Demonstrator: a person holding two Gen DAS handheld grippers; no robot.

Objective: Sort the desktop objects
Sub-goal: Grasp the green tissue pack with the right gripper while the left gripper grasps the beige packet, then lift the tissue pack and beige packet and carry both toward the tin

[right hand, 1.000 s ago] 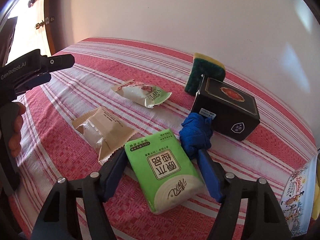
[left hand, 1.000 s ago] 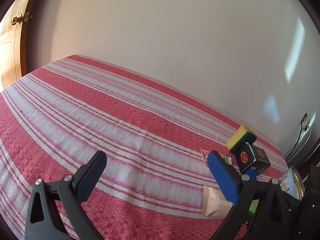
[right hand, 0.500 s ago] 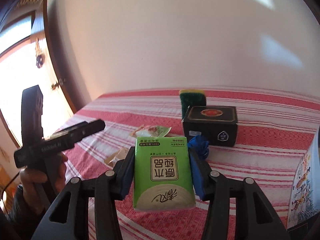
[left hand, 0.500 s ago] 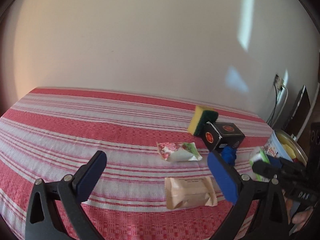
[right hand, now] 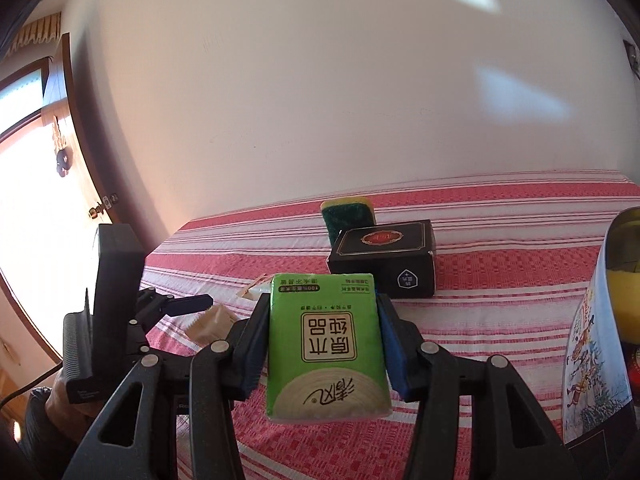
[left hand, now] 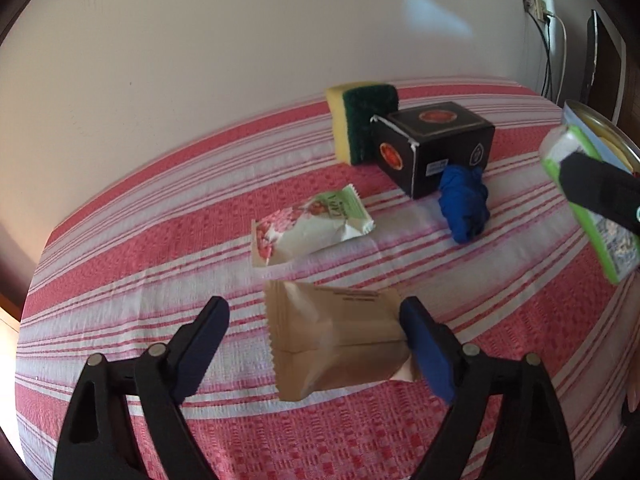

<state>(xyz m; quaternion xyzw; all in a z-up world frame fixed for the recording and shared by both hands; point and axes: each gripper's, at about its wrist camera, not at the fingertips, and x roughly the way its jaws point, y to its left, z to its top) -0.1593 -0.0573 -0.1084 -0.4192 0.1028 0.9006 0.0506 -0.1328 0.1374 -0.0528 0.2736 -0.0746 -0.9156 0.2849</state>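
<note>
Gripping the green tissue pack [right hand: 326, 344] between its blue pads, the right gripper [right hand: 322, 340] holds it clear of the red striped tablecloth [left hand: 160, 208].

The left gripper [left hand: 316, 344] has its jaws closing around the brown snack packet [left hand: 340, 344], which lies on the cloth between them; one pad is at the packet's edge, the other apart from it. Beyond lie a white-and-red snack packet [left hand: 312, 224], a blue cloth bundle [left hand: 464, 208] just beside a black box [left hand: 436, 144], and a yellow-green sponge [left hand: 360, 120] leaning behind the box. A printed tin [right hand: 596, 340] stands at the right.
</note>
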